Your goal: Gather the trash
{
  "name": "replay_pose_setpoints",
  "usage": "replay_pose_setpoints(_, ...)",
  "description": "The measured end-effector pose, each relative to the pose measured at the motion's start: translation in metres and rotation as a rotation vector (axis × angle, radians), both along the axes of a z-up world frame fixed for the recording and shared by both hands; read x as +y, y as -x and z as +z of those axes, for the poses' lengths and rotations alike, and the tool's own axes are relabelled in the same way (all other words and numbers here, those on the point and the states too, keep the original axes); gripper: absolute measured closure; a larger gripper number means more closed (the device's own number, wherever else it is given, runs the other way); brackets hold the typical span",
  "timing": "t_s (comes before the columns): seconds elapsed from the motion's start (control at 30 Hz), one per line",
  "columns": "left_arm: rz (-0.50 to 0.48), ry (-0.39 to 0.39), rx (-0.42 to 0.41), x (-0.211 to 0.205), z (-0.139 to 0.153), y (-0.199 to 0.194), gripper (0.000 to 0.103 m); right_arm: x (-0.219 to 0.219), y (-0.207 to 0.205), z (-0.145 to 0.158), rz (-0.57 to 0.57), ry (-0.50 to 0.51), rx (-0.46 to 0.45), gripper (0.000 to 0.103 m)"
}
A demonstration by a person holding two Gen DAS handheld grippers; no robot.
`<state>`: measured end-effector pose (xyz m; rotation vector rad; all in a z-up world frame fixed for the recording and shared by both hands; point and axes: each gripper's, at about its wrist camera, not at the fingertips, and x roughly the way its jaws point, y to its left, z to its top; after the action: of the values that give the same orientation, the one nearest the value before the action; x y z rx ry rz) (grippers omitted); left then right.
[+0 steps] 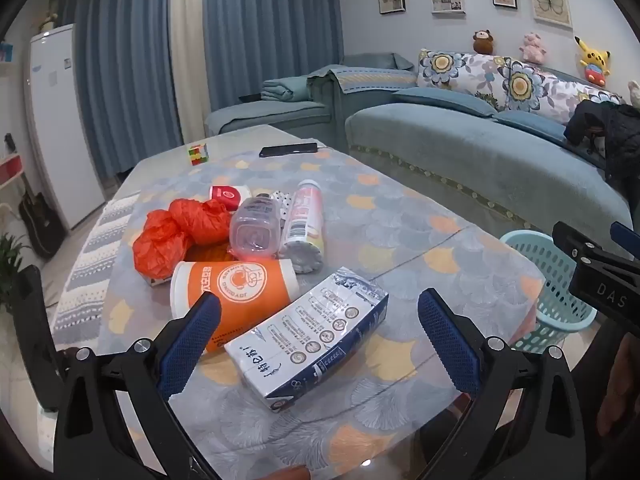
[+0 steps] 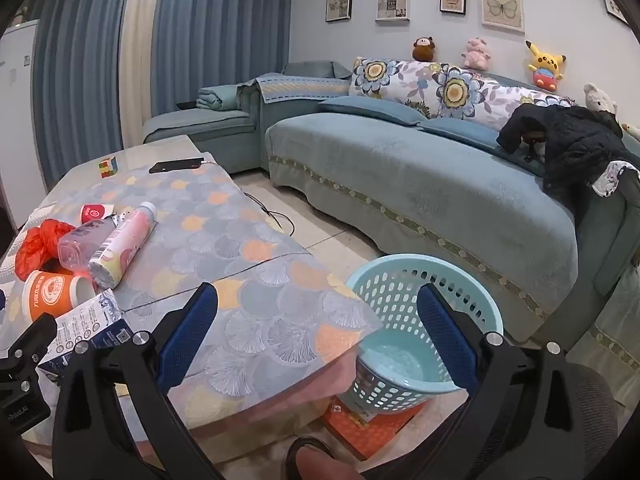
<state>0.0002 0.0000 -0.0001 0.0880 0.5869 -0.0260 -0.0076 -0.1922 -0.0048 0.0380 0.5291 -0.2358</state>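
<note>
Beyond a blue sofa, trash crowds the worktop [image 1: 400, 216]. Between my left claw's [image 1: 320, 340] spread fingers lies the milk carton [image 1: 312, 340]; my right claw [image 2: 318, 336], released, frames the basket [image 2: 400, 280] waiting below.

My left tool [image 1: 318, 334] has its fingers spread wide around the near end of the carton [image 1: 308, 340]. The cup [image 1: 234, 288] lies touching the carton's left side, crowding my left finger. Right of the carton the desk [image 1: 440, 248] is bare up to its edge. The basket [image 2: 424, 328] sits open-topped beside the desk, below my right tool [image 2: 318, 334].
</note>
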Motion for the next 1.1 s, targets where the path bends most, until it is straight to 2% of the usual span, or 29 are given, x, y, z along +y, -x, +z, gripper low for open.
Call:
replay_pose_setpoints(0.1,0.000,-0.002,-0.002,0.0000,0.0001,0.0001,0.007,0.0012,0.0010,0.0025,-0.005,0.000,-0.020,0.008)
replay_pose_setpoints(0.13,0.001,0.000,-0.002,0.0002,0.0003,0.0002,0.007,-0.0046,0.0052,-0.0004,-0.009,-0.029,-0.023,0.008)
replay_pose_setpoints(0.23,0.000,0.000,0.000,0.0001,0.0001,0.0001,0.007,-0.0032,-0.0011,-0.0020,-0.002,-0.013,0.010,0.008)
replay_pose_setpoints(1.1,0.000,-0.001,0.007,0.0041,-0.0068,-0.0004,0.007,0.0000,-0.0020,-0.0005,-0.005,-0.011,0.004,0.008)
